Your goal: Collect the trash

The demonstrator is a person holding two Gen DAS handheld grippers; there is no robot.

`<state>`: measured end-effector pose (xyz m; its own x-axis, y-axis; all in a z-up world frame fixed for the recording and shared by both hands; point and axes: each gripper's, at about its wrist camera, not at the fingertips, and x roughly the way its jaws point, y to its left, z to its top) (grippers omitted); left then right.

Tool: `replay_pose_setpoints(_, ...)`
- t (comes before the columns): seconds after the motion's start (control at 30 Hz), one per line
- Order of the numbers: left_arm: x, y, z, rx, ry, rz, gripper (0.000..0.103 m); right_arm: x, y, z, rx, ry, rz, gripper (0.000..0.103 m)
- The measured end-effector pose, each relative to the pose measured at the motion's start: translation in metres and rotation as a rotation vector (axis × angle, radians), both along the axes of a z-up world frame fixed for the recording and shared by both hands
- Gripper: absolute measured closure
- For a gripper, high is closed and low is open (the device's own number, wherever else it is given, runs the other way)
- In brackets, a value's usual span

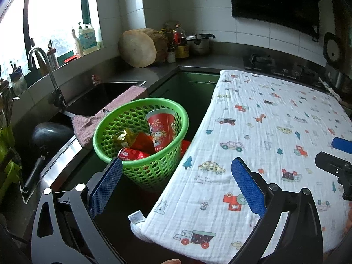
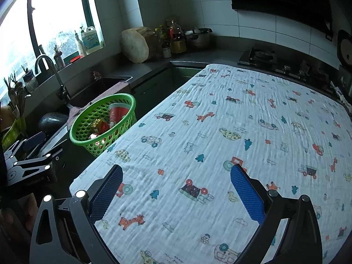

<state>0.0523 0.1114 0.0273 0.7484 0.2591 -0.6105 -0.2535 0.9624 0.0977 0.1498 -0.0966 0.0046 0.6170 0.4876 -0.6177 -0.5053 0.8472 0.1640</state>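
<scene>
A green perforated basket (image 1: 132, 171) stands left of the table and holds a red paper cup (image 1: 161, 129), a red can (image 1: 129, 154) and crumpled gold and red wrappers (image 1: 134, 139). It also shows in the right wrist view (image 2: 85, 129). My left gripper (image 1: 176, 169) is open and empty, its left finger by the basket's near rim, its right finger over the table edge. My right gripper (image 2: 176, 176) is open and empty above the table with the printed cloth (image 2: 220, 143). No trash shows on the cloth.
A sink (image 1: 103, 96) with a tap (image 1: 44, 66) and a pink rag (image 1: 105, 114) lies behind the basket. A wok (image 1: 48, 136) sits at the left. A chopping block (image 1: 138, 48), bottles, a pot (image 1: 199, 44) and a stove (image 2: 259, 59) line the back counter.
</scene>
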Motion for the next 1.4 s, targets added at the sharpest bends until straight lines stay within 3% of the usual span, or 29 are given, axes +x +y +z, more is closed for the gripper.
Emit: replay_pose_setpoints(1.4,0.003,-0.005,-0.005,-0.014,0.015,-0.018,0.005,-0.003,-0.016,-0.001,0.001,-0.008,-0.033,0.008)
